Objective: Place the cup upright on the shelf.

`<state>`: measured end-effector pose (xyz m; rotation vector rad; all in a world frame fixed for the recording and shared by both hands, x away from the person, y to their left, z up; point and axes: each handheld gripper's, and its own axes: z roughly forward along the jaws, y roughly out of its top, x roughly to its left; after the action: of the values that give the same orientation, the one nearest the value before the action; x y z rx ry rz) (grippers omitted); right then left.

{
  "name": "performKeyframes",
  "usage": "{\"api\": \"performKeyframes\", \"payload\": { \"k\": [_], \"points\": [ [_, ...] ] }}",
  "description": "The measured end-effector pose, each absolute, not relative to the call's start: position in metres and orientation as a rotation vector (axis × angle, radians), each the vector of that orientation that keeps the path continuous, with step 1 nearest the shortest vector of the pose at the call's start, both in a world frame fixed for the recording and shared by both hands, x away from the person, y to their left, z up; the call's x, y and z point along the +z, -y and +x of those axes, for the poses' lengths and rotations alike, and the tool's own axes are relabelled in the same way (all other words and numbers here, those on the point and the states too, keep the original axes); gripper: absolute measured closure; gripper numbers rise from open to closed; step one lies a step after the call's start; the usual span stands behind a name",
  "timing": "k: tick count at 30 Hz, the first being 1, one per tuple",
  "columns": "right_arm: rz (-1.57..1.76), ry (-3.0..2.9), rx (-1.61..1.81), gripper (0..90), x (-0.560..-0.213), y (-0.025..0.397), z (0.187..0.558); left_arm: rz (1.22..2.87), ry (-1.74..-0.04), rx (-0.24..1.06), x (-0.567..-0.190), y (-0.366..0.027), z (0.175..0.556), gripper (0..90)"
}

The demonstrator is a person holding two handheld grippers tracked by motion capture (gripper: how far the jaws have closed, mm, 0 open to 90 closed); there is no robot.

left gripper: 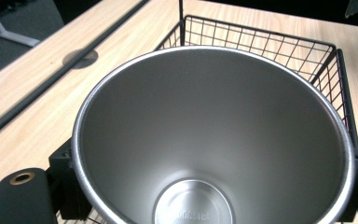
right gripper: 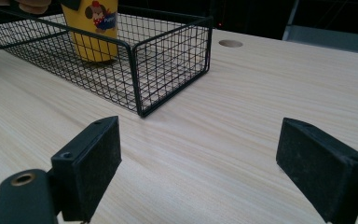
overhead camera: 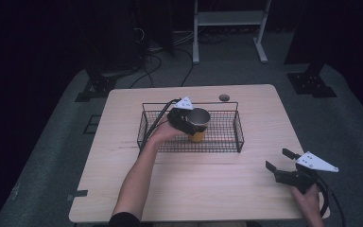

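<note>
The left gripper reaches into the wire basket near the middle of the table, its jaws closed on either side of the cup, which stands upright on the basket floor. The cup is yellow outside with a cartoon dog printed on it, and bare steel inside; in the left gripper view its round rim sits between the two jaws, with the basket's far wall and the tabletop beyond. The basket is long and low, lying across the table, and the cup stands a little left of its middle. A round hole in the tabletop lies just behind the basket. The right gripper is well apart from the basket, at the near right corner of the table, held in the person's hand; its jaws stand wide with nothing between them, and they face the basket's near right corner across bare wood.
</note>
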<state>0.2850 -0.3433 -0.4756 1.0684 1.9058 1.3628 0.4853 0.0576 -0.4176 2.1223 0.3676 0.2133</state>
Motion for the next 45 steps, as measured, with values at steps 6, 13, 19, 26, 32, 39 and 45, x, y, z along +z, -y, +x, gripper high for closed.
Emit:
{"api": "performKeyframes", "payload": {
  "k": [6, 13, 19, 26, 32, 39, 45],
  "points": [
    [1.068, -1.904, 1.367, 12.8, -0.476, 0.344, 0.285, 2.149, -0.366, 0.219, -0.421, -0.056, 0.485, 11.8],
    [1.069, -1.904, 1.365, 12.8, -0.476, 0.344, 0.285, 2.159, -0.357, 0.236, -0.419, -0.058, 0.485, 9.2],
    [1.070, -1.904, 1.367, 12.9, -0.476, 0.344, 0.285, 2.162, -0.351, 0.257, -0.418, -0.058, 0.484, 7.8],
    [1.071, -1.903, 1.368, 12.9, -0.476, 0.344, 0.285, 2.163, -0.349, 0.272, -0.417, -0.058, 0.483, 5.3],
    [1.071, -1.903, 1.368, 12.9, -0.476, 0.344, 0.285, 2.163, -0.354, 0.274, -0.415, -0.058, 0.483, 2.0],
    [1.070, -1.903, 1.368, 12.8, -0.476, 0.344, 0.285, 2.167, -0.349, 0.275, -0.411, -0.055, 0.483, 0.0],
    [1.068, -1.903, 1.370, 12.8, -0.475, 0.344, 0.285, 2.164, -0.333, 0.280, -0.407, -0.053, 0.482, 0.0]
  ]
}}
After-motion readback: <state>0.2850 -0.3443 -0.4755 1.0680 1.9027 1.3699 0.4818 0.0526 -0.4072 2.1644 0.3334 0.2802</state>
